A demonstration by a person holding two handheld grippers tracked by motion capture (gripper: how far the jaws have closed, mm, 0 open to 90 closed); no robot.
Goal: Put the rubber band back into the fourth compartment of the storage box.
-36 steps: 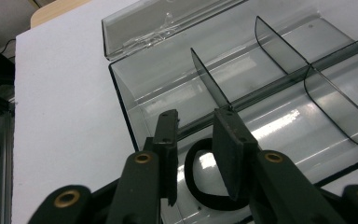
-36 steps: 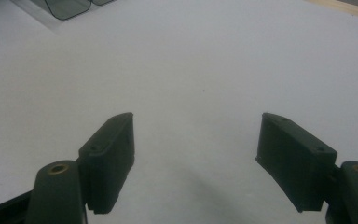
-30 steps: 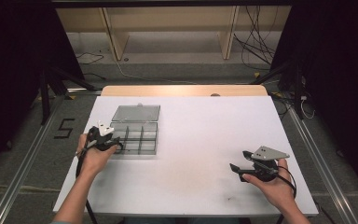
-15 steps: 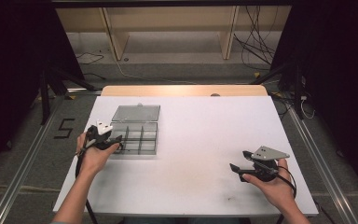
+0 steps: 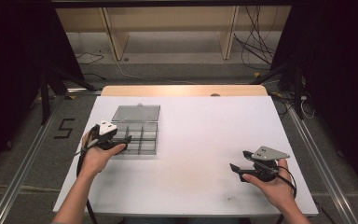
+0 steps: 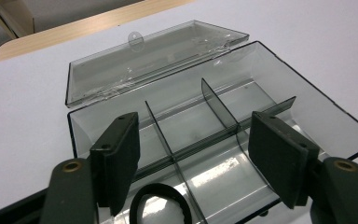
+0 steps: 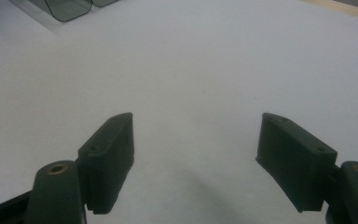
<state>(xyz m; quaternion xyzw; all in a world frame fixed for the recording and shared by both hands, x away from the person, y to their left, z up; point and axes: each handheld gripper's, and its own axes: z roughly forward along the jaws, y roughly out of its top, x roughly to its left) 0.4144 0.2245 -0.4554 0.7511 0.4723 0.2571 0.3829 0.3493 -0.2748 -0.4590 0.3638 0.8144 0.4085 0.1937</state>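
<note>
The left gripper (image 5: 121,139) is hovering over the near-left part of the clear compartment box (image 5: 142,140), and its jaws have just been opening: a second ago they were standing much closer together, and now they are standing wide apart with nothing pressed between the pads. In the left gripper view a small black ring (image 6: 161,205) is lying on the floor of the box's near compartment, just below and between the jaws, apart from both pads. My reading is that the ring is now sitting released in the box, so this placing step is looking finished and the hand is free to pull away.

The box is sitting toward the left edge of the counter (image 5: 200,130), roughly midway between the near and far edges. Its long axis is running parallel to the counter's near edge, left to right. Its lid (image 5: 136,112) is lying folded back flat on the far side, so the box is opening upward with the hinge line facing the far edge. Thin dividers are splitting the tray into compartments.

The right gripper (image 5: 240,161) is resting low near the counter's near-right corner, well apart from the box, its jaws standing open and holding nothing, pointing across the bare counter toward the box.
</note>
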